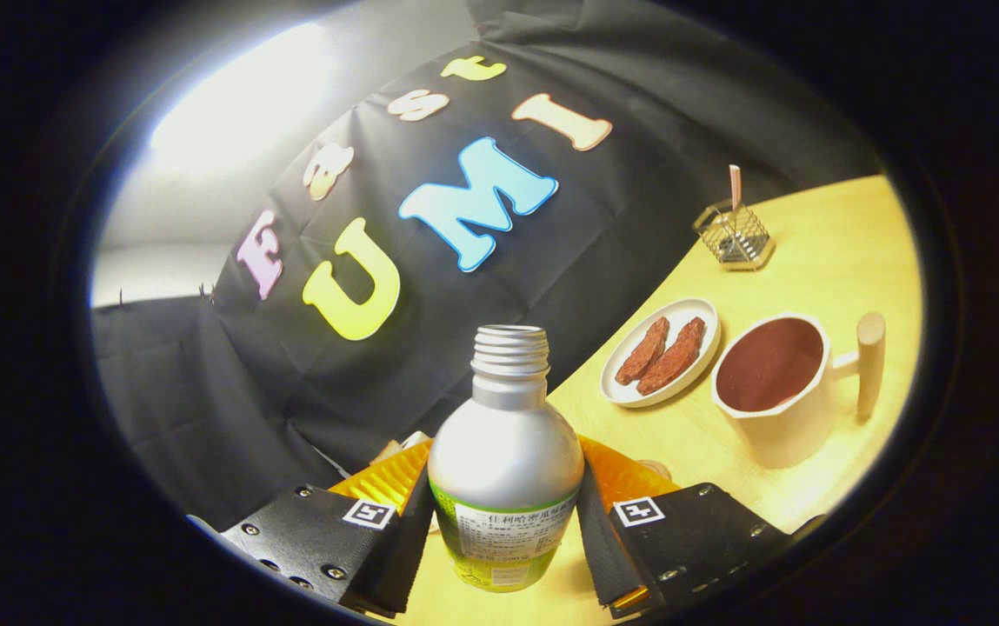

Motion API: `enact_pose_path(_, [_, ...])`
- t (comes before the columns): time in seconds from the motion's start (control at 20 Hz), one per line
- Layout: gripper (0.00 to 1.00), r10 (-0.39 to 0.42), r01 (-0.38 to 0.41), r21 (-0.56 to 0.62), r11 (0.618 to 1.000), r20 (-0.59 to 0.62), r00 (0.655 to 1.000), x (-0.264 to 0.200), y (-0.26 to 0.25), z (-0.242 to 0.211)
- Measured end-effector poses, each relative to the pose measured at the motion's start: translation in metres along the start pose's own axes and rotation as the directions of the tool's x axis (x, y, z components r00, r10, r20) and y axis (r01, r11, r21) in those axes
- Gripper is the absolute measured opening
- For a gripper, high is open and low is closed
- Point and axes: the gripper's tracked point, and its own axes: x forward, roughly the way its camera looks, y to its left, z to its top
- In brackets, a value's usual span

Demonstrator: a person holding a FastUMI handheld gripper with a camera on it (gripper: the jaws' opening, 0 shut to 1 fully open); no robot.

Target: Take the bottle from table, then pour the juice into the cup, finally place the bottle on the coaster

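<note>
Silver-bodied bottle (505, 461), uncapped with its threaded neck exposed, is pinched between the two fingers of the gripper (503, 522), one finger pressed to each side. Beyond and to the right, on the pale wooden table (829, 252), stands a white cup (779, 387) holding dark liquid, its wooden handle turned away from an oval plate (661, 352) bearing two brown pieces. Farther off sits a wire holder (734, 235).

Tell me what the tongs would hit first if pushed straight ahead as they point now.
Holding the silver metal bottle, the tongs would probably meet the black cloth wall first; depth is unclear.
</note>
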Motion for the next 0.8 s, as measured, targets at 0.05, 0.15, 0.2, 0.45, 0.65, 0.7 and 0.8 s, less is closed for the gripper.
enact_pose_path(0.05, [0.76,0.009,-0.009,0.043,0.999,0.002,1.0,0.001,0.0,0.0])
enact_pose_path(0.15, [0.76,0.022,-0.023,0.138,0.99,0.005,1.0,0.004,-0.001,0.002])
enact_pose_path(0.2, [0.76,0.027,-0.027,0.183,0.983,0.002,1.0,0.005,-0.002,0.001])
enact_pose_path(0.45, [0.76,0.02,-0.019,0.33,0.944,-0.001,1.0,0.012,-0.007,-0.003])
enact_pose_path(0.65, [0.76,0.046,-0.064,0.434,0.899,0.054,0.998,0.01,-0.007,0.012])
enact_pose_path(0.7, [0.76,0.048,-0.072,0.458,0.886,0.065,0.997,0.01,-0.008,0.016])
enact_pose_path(0.8, [0.76,0.047,-0.08,0.499,0.863,0.079,0.996,0.007,-0.013,0.02])
